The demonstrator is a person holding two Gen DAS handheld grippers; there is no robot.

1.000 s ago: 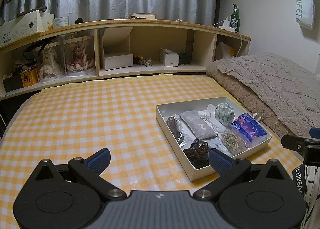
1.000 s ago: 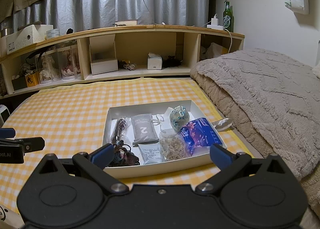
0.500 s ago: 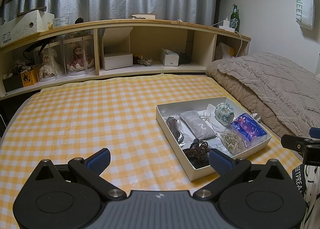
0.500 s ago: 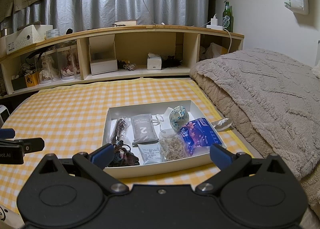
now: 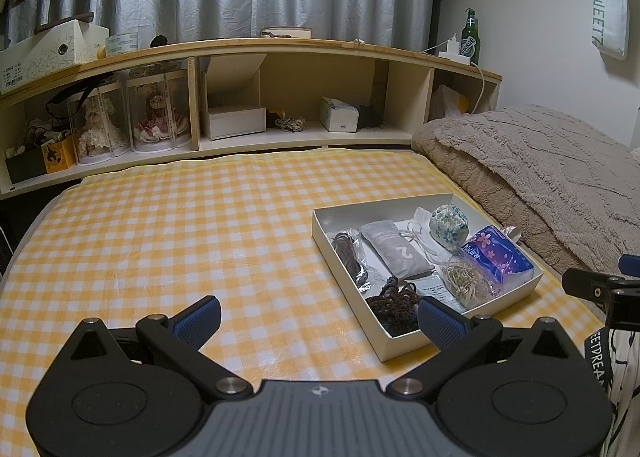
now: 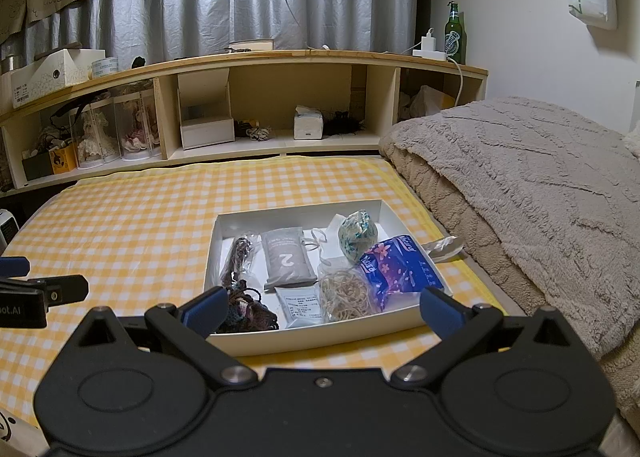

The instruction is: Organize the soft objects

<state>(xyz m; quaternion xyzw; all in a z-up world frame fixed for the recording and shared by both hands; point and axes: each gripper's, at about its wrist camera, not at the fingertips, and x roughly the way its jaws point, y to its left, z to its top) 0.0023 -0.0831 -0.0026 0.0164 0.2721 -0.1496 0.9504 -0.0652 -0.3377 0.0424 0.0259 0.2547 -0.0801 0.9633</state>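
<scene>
A white shallow box (image 6: 224,222) (image 5: 320,231) lies on the yellow checked cloth. It holds a grey pouch marked 2 (image 6: 286,259) (image 5: 396,251), a blue flowered tissue pack (image 6: 400,269) (image 5: 498,253), a floral fabric ball (image 6: 357,235) (image 5: 448,223), a bag of rubber bands (image 6: 346,293) (image 5: 466,281), a dark crochet piece (image 6: 250,311) (image 5: 394,303) and a bag of dark cord (image 6: 238,257) (image 5: 350,253). My right gripper (image 6: 320,307) is open and empty, just before the box's near edge. My left gripper (image 5: 320,321) is open and empty, left of the box.
A beige fleece blanket (image 6: 520,193) lies right of the box. A wooden shelf (image 6: 280,105) with dolls, boxes and a tissue box runs along the back. A green bottle (image 6: 454,35) stands on top. The yellow checked cloth (image 5: 160,225) spreads left of the box.
</scene>
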